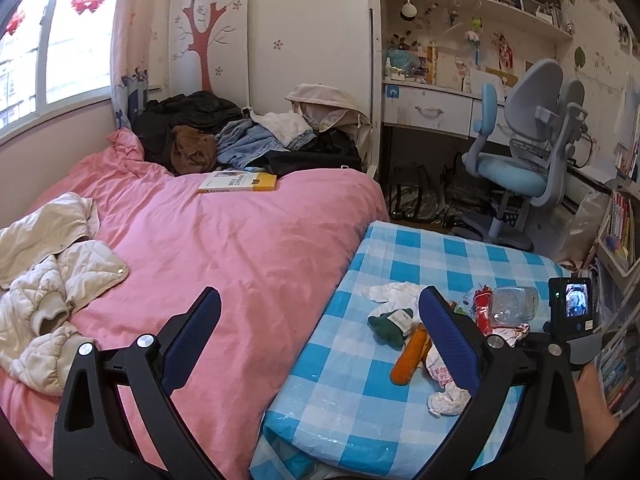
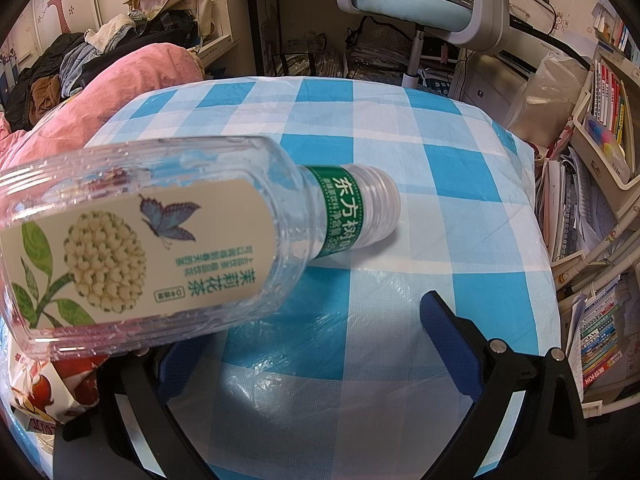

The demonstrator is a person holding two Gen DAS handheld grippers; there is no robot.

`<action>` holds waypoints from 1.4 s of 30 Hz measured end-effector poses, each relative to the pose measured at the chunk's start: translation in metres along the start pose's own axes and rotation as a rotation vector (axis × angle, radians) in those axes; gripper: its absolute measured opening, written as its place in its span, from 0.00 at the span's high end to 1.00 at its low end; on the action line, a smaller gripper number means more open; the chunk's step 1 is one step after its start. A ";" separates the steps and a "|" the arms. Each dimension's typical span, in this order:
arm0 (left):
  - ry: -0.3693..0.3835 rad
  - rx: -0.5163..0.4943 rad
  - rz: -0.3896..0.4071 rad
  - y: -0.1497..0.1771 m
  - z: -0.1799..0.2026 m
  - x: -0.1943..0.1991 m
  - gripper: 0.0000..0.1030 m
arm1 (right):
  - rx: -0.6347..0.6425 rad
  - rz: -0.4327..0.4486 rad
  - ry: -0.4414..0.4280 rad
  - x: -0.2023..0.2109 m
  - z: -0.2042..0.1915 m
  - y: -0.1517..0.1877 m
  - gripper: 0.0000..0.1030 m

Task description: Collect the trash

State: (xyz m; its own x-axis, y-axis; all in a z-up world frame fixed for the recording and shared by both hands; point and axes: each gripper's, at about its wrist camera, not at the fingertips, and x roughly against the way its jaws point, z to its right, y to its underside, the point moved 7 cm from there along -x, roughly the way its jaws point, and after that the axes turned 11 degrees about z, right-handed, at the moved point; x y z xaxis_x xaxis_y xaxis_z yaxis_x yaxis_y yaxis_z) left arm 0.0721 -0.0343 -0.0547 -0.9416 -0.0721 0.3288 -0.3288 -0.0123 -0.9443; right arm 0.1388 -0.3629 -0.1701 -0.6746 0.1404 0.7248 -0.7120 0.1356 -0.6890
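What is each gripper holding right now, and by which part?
Nothing. The left gripper is open; the right gripper is open too, with the bottle lying across one finger, unclamped.

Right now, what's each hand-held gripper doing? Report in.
Left hand-held gripper open, holding nothing. Right hand-held gripper open; clear tea bottle lying across its left finger, not clamped. Wrappers on checked cloth.

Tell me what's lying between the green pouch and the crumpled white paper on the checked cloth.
In the left wrist view, an orange sausage-shaped packet lies between the green pouch and the crumpled white paper, on the checked cloth.
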 end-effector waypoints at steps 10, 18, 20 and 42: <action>0.001 0.054 -0.061 0.006 -0.009 -0.011 0.07 | 0.075 -0.125 -0.008 0.037 0.015 0.035 0.07; -0.011 0.027 -0.078 0.012 -0.004 -0.012 0.07 | 0.090 -0.055 -0.117 0.112 0.014 0.058 0.07; -0.019 0.008 -0.094 0.016 -0.002 -0.016 0.07 | 0.064 -0.030 -0.183 0.120 0.002 0.055 0.07; -0.026 -0.137 -0.240 0.059 0.019 -0.051 0.07 | 0.100 -0.041 -0.540 0.099 -0.144 0.064 0.39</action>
State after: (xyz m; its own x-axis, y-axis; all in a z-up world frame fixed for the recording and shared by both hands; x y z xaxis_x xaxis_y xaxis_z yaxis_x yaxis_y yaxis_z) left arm 0.1023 -0.0507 -0.1274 -0.8340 -0.1095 0.5408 -0.5506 0.1028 -0.8284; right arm 0.0543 -0.1995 -0.1436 -0.6310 -0.3901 0.6706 -0.7374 0.0331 -0.6746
